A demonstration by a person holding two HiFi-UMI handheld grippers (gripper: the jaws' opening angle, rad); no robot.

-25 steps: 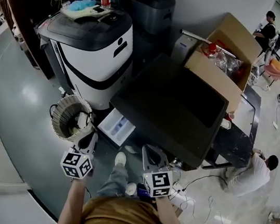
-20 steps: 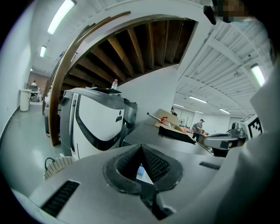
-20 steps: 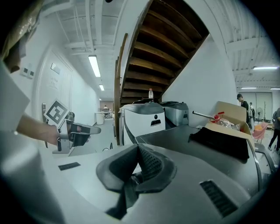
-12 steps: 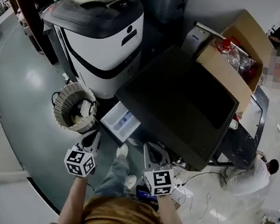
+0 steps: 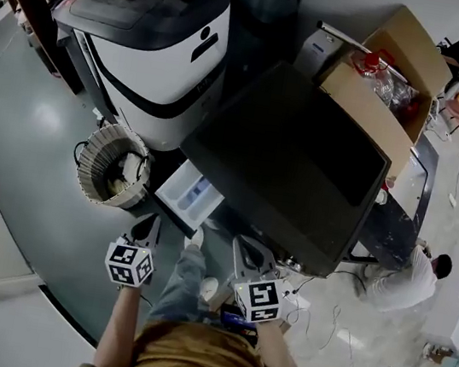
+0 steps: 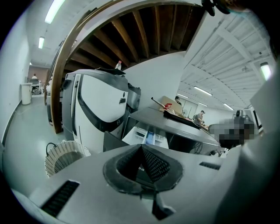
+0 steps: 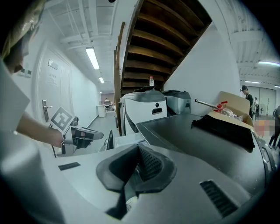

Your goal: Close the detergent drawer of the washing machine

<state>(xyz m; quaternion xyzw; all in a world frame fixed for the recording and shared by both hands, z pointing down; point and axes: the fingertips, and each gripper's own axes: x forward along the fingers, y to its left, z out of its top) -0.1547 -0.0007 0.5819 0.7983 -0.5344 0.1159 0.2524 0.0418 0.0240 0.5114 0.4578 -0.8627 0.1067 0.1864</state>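
Presently, left to right: wicker basket (image 5: 110,172) on the floor; left gripper (image 5: 147,228), jaws pressed together on nothing, the nearer one; detergent drawer (image 5: 190,195) just ahead of it, standing out of the dark washing machine (image 5: 288,166), long axis running into the machine, front end pointing toward the person; right gripper (image 5: 249,251), likewise clenched and empty, farther off.

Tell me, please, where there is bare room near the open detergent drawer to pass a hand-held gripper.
The grey floor left of the wicker basket is bare. The dark top of the washing machine is clear up to the cardboard box. The detergent drawer is crowded: basket beside it, the person's shoe in front.
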